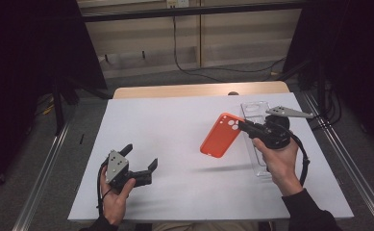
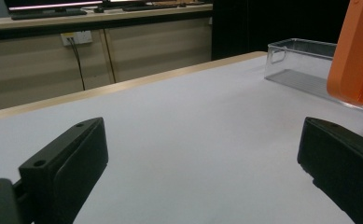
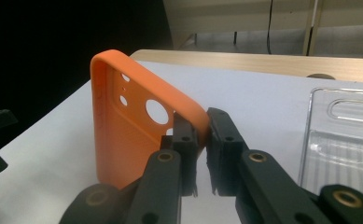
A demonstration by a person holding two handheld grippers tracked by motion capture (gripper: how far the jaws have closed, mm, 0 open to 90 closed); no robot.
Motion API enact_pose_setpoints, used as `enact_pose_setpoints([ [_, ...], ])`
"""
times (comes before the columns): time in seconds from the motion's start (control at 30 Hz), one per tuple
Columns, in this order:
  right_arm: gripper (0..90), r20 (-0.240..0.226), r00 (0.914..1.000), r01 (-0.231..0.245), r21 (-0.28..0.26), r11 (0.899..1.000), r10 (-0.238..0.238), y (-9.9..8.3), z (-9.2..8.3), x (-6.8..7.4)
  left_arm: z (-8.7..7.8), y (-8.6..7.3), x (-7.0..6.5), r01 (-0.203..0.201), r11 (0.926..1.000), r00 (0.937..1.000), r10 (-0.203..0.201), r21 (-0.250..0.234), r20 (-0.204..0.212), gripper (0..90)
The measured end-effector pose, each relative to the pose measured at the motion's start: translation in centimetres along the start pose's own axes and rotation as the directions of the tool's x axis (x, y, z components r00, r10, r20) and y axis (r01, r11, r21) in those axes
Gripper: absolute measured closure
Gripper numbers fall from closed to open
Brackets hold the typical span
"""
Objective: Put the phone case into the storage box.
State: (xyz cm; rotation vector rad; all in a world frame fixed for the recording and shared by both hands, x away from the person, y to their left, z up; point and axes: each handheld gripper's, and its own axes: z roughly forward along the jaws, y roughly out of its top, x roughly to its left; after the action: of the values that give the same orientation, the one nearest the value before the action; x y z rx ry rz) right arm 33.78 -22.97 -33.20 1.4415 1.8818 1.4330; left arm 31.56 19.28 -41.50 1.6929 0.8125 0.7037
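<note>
An orange phone case (image 1: 220,135) hangs tilted above the white table top, right of centre. My right gripper (image 1: 242,126) is shut on its upper right edge. In the right gripper view the two pads pinch the case's rim (image 3: 188,105) near the camera cutouts, with my right gripper (image 3: 200,125) closed around it. My left gripper (image 1: 140,156) rests low at the front left, open, with nothing between its fingers. From the left gripper view, my left gripper (image 2: 202,158) has only bare table between its jaws, and the orange case (image 2: 356,51) hangs at the upper right.
A clear plastic tray (image 1: 254,105) lies lengthwise on the right side of the table, partly under my right hand; the clear tray (image 3: 347,140) looks bare inside. The white sheet (image 1: 175,125) covers a wooden table (image 1: 199,90). Dark curtains flank both sides.
</note>
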Motion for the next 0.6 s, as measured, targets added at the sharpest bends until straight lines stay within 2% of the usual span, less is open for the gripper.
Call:
enact_pose_setpoints([
  [0.07, 82.8, 0.008, 1.0, 0.004, -0.004, 1.0, -0.004, 0.1, -0.1, -0.1, -0.2, -0.1, 0.1, -0.014, 0.9999, 0.9998, 0.014, -0.001, -0.012, 1.6],
  [0.23, 82.8, 0.036, 0.9991, 0.023, -0.02, 1.0, -0.022, 0.4, -0.5, -0.4, -0.5, -0.3, 0.7, 0.012, 0.9999, 0.9996, -0.012, 0.005, -0.024, 1.5],
  [0.43, 82.8, 0.043, 0.999, 0.017, -0.035, 0.999, -0.015, 0.8, -0.7, -0.9, -1.0, -0.6, 1.4, 0.034, 0.9994, 0.9978, -0.034, 0.008, -0.058, 1.5],
  [0.6, 82.8, 0.062, 0.9979, 0.022, -0.049, 0.999, -0.019, 1.3, -1.0, -1.5, -1.5, -0.9, 1.8, 0.043, 0.9991, 0.9974, -0.042, 0.007, -0.058, 1.8],
])
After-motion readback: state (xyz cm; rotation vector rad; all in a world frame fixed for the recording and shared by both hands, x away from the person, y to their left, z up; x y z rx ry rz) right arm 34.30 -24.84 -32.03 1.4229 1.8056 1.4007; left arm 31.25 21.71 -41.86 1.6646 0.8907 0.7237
